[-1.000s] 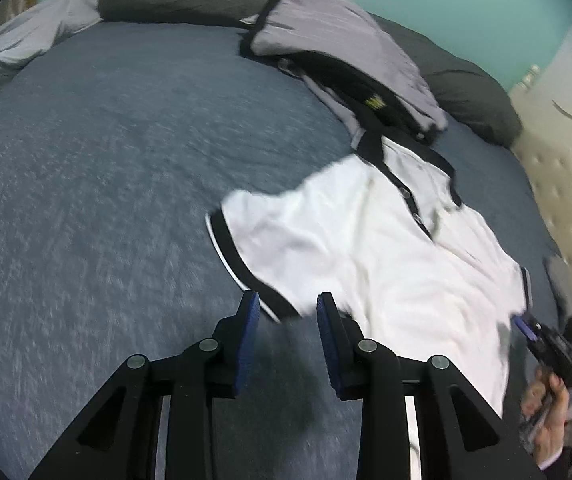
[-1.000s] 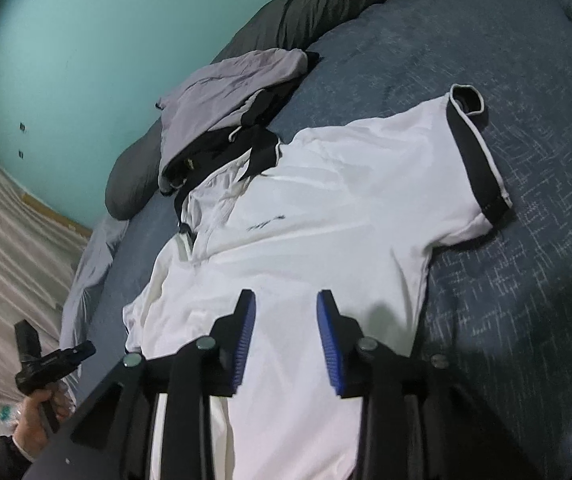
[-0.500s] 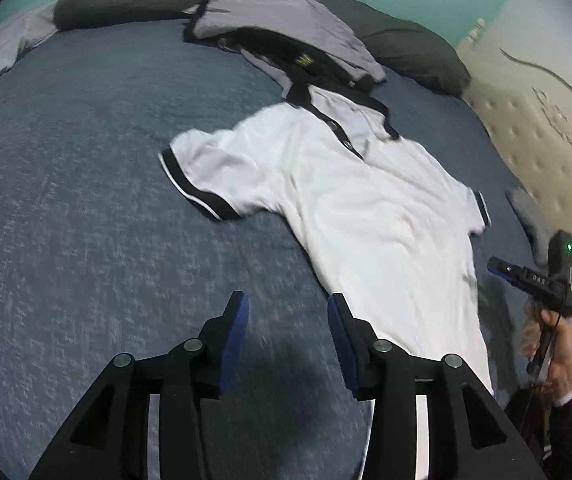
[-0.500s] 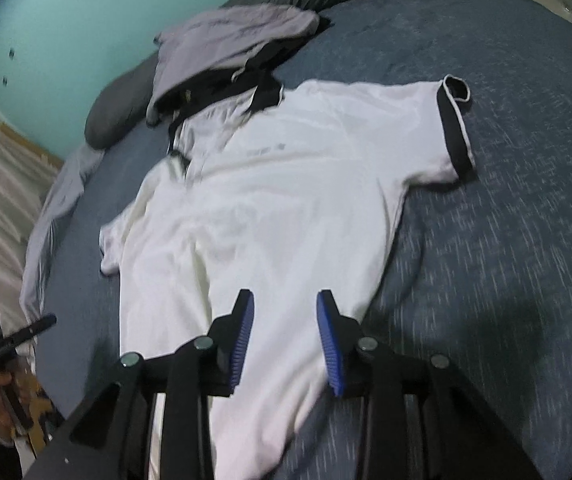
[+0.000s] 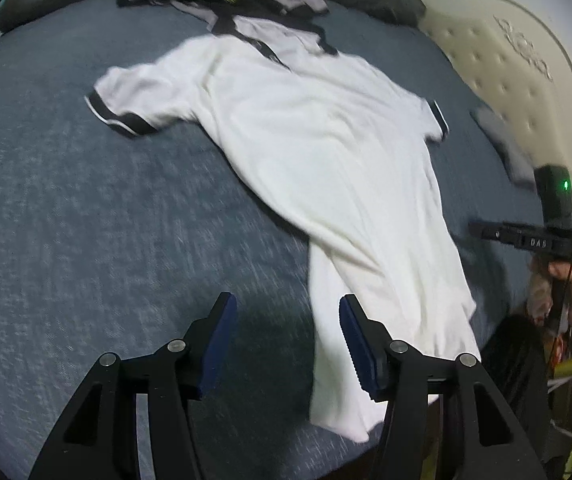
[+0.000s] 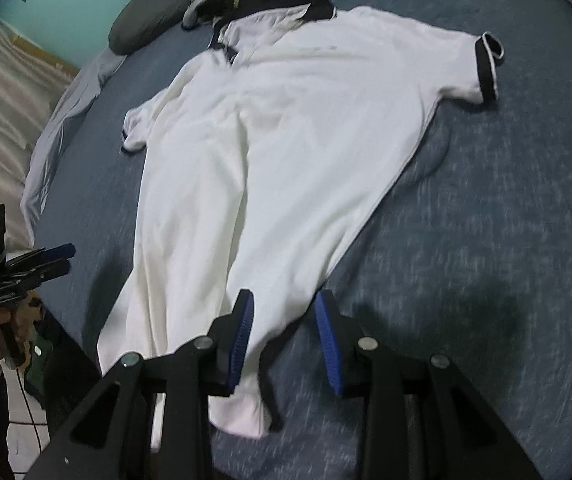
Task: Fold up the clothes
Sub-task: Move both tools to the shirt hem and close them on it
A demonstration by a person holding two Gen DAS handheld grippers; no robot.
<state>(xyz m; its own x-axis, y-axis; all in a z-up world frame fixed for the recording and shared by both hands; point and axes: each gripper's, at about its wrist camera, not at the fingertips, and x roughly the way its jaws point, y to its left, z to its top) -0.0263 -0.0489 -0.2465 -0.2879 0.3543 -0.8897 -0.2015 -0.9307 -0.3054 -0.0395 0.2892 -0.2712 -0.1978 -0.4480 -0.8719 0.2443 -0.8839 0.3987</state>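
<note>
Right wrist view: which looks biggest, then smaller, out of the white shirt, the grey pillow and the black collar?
1. white shirt, by far the biggest.
2. grey pillow, though it lies farther away, so it may really be larger than it looks.
3. black collar, the smallest.

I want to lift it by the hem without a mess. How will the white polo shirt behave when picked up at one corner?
The white polo shirt looks thin and creased, so it will probably drape limply. Lying bunched on the bedspread, it may drag rather than slide. Its hem hangs over the bed edge, so it could slip off.
</note>
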